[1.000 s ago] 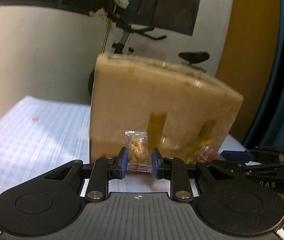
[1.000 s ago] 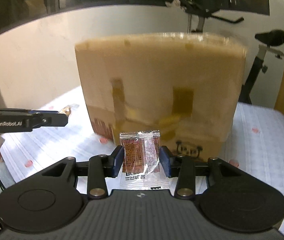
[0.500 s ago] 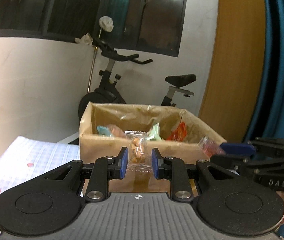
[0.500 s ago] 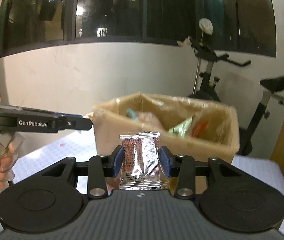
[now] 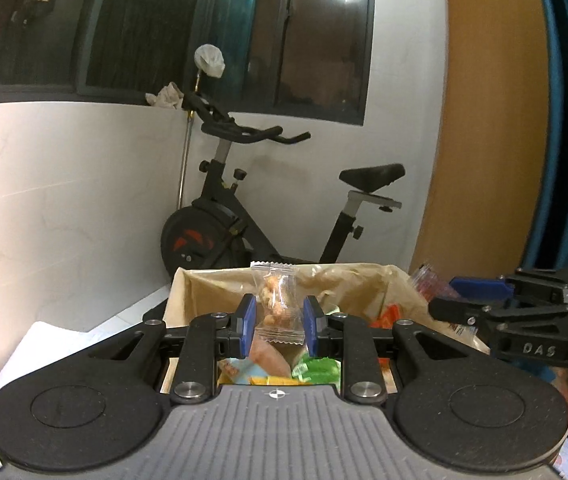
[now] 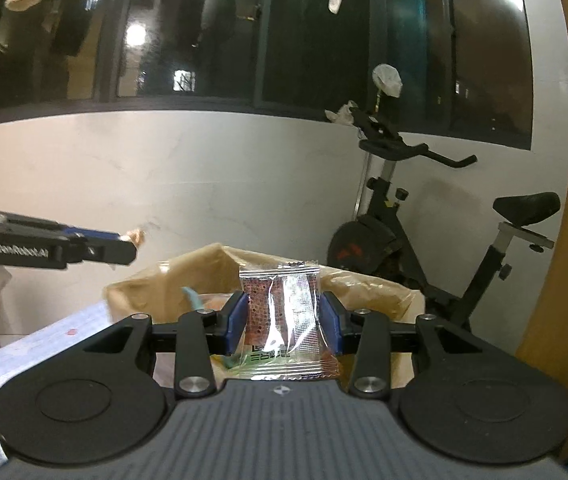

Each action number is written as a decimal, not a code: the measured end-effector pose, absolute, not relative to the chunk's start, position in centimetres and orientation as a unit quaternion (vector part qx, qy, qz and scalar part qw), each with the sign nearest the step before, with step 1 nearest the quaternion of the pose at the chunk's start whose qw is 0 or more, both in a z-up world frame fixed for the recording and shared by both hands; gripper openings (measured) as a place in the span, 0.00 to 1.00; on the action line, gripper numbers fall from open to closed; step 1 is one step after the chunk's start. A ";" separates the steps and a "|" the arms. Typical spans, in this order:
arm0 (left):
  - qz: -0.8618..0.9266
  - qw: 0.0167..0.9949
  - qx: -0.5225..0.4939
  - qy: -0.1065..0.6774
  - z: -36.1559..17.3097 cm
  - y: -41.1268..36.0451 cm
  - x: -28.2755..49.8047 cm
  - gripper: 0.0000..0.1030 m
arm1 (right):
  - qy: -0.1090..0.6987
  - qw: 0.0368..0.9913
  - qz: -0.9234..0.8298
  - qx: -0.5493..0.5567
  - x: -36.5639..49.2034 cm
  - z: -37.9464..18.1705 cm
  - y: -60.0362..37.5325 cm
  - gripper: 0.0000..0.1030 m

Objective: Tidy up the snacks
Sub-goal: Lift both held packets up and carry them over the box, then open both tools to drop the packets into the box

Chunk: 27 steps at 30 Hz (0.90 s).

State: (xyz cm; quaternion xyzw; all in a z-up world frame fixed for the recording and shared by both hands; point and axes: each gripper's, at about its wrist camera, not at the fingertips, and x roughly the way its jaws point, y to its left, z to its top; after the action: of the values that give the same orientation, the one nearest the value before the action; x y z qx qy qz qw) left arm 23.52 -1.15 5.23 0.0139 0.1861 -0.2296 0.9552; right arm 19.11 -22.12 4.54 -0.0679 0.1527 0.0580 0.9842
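Readable writing: "DAS" moulded on the right gripper [image 5: 436, 292] body as seen from the left wrist cam; "GenRobot.AI" in white on the left gripper [image 6: 132, 242] arm as seen from the right wrist cam. Dark print w/ a small code block sits on the lower half of the red-brown packet [image 6: 284, 320], too small to read. Left gripper [image 5: 277, 324]: blue pads pressed in on both sides of a clear nut packet [image 5: 276, 304], packet upright w/ crimped top edge above the pads. Right gripper [image 6: 284, 322]: pads clamped on the red-brown packet, also upright, its bottom edge hanging below the pads. Both packets sit over the open top of the cardboard box [image 5: 188, 292], which already has loose snacks inside: green wrapper [image 5: 318, 368], orange-red one [image 5: 386, 316], pale blue one near the front. Box rim is just below and ahead of both grippers; far wall and side walls stand a bit higher than the contents, paper lining crumpled along the top edge. Box stands on a white gridded cloth [image 6: 44, 336]; free cloth shows to the left of the box. Behind: exercise bike [image 5: 252, 208] near the white wall, wooden panel at right, dark windows above. The two grippers are side by side, near but apart.
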 end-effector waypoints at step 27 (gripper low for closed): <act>-0.174 0.957 0.049 0.225 4.4 -2.7 25.0 0.86 | 0.182 0.983 0.014 -0.014 21.5 3.4 -23.6 0.87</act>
State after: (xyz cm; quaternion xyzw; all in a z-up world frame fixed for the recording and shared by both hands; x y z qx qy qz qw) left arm 25.03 -2.73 4.42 0.0495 0.2249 -0.1741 0.9574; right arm 21.53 -23.59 3.39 -0.0144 0.1822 0.0141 0.9831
